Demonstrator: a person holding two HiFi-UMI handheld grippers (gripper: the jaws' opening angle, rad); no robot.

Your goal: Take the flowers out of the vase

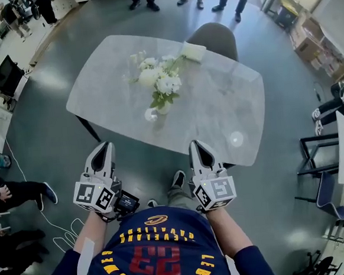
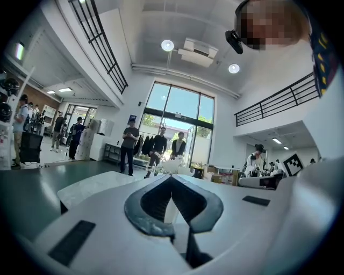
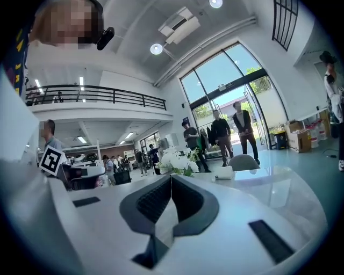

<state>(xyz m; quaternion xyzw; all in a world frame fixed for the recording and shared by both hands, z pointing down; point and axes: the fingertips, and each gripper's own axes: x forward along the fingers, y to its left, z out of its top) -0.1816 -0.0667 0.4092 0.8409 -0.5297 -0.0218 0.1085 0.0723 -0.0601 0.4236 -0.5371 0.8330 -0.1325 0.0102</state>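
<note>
A bunch of white flowers [image 1: 158, 80] with green leaves stands in a small white vase [image 1: 162, 109] near the middle of a pale marble table [image 1: 217, 109]. My left gripper [image 1: 106, 146] hovers short of the table's near edge, shut and empty. My right gripper [image 1: 196, 145] is level with it to the right, also shut with nothing in it. In the right gripper view the flowers [image 3: 177, 160] show just beyond the closed tips [image 3: 171, 177]. In the left gripper view the flowers [image 2: 171, 166] sit small behind the closed tips [image 2: 171, 177].
A grey chair [image 1: 214, 38] stands at the table's far side, with a white box [image 1: 194, 51] on the table near it. A small glass object [image 1: 236, 139] lies near the table's right front corner. Several people stand beyond the table. Desks and chairs line both sides.
</note>
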